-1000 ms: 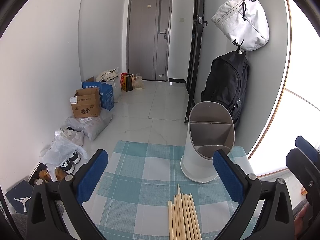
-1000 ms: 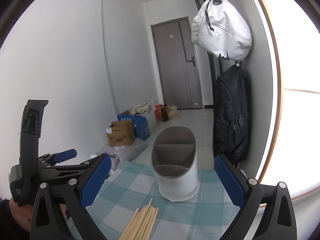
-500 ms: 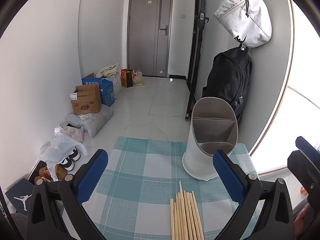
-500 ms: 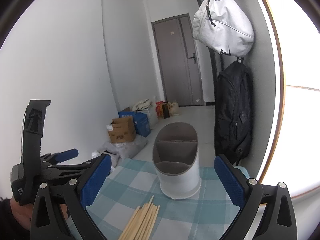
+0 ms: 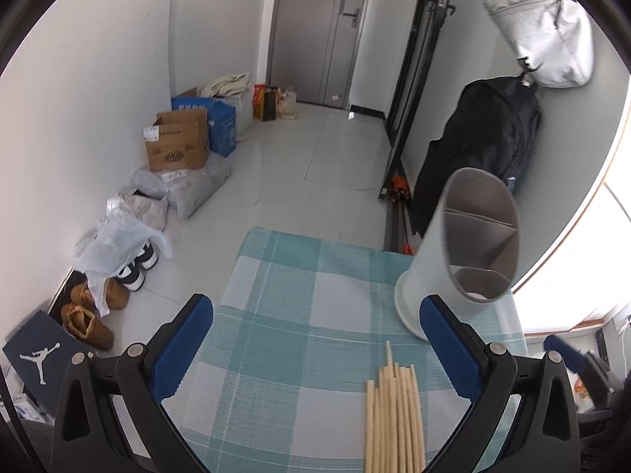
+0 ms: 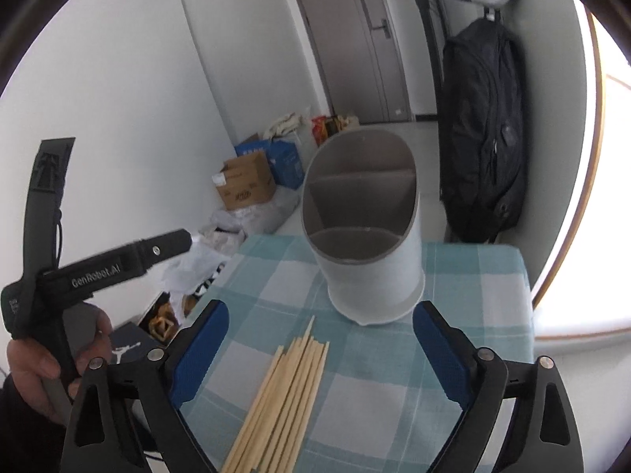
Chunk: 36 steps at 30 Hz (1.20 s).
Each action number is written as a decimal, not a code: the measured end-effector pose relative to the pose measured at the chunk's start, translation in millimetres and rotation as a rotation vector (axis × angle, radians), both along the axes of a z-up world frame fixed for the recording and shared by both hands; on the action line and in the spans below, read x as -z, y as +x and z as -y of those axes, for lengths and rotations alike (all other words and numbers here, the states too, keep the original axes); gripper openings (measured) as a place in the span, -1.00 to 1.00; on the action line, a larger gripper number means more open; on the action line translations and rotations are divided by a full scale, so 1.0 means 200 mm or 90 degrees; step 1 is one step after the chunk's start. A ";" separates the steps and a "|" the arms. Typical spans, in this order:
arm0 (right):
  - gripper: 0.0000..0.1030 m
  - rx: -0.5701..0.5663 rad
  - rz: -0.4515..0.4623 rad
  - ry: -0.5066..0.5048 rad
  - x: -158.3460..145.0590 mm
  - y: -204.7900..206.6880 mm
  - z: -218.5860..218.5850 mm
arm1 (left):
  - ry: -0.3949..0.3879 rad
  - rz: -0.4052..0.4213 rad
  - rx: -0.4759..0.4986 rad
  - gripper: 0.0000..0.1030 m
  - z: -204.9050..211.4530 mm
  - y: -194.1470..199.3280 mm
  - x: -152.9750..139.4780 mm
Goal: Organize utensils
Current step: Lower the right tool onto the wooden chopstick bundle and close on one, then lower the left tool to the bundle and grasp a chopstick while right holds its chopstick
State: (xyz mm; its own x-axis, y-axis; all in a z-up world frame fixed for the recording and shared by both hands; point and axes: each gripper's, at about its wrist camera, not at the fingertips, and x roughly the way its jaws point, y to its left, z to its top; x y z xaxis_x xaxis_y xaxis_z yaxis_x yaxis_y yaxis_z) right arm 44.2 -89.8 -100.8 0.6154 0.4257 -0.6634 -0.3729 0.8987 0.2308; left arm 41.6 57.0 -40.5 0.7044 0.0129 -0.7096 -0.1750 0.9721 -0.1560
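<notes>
1. A bundle of chopsticks (image 6: 286,402) is seen lying flat on the checked cloth (image 6: 465,276), tips pointed toward the white holder (image 6: 366,236), which stands upright just beyond them, near the far edge of the table.
2. The right gripper (image 6: 317,354) is held above the bundle with its jaws spread wide and nothing between them; the left gripper (image 5: 315,347) is likewise spread and empty, the chopsticks lying toward its right finger.
3. The holder's compartments appear empty, though their floors are only partly shown.
4. The pick-up is judged not yet begun. A good grasp would be made low and across the sticks near mid-length, so that few are taken and none are scattered.
</notes>
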 end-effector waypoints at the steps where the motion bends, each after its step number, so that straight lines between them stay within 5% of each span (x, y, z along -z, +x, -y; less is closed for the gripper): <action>1: 0.63 -0.007 -0.025 -0.005 0.03 0.02 -0.02 | -0.006 -0.010 -0.005 0.98 -0.02 0.01 0.01; 10: 0.06 -0.085 -0.216 -0.043 0.32 0.18 -0.32 | -0.052 -0.074 -0.041 0.98 -0.19 0.05 0.10; 17: -0.23 -0.059 -0.304 -0.089 0.45 0.28 -0.39 | -0.068 -0.086 -0.046 0.98 -0.24 0.07 0.11; 26: -0.56 -0.029 -0.322 -0.131 0.45 0.32 -0.43 | -0.081 -0.087 -0.049 0.98 -0.30 0.06 0.12; 28: -0.89 -0.019 -0.320 -0.133 0.45 0.32 -0.43 | -0.078 -0.085 -0.049 0.98 -0.31 0.06 0.12; 36: -0.89 0.017 -0.274 -0.055 0.36 0.31 -0.35 | -0.052 -0.097 -0.039 0.98 -0.28 0.06 0.15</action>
State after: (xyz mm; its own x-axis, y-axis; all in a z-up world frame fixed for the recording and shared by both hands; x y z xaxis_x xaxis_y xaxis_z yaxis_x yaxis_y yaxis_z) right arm 106.1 -19.2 -173.1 0.2849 0.3455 -0.8941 -0.2352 0.9295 0.2842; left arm 53.1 113.8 -71.0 0.5884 -0.0097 -0.8085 -0.2611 0.9441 -0.2013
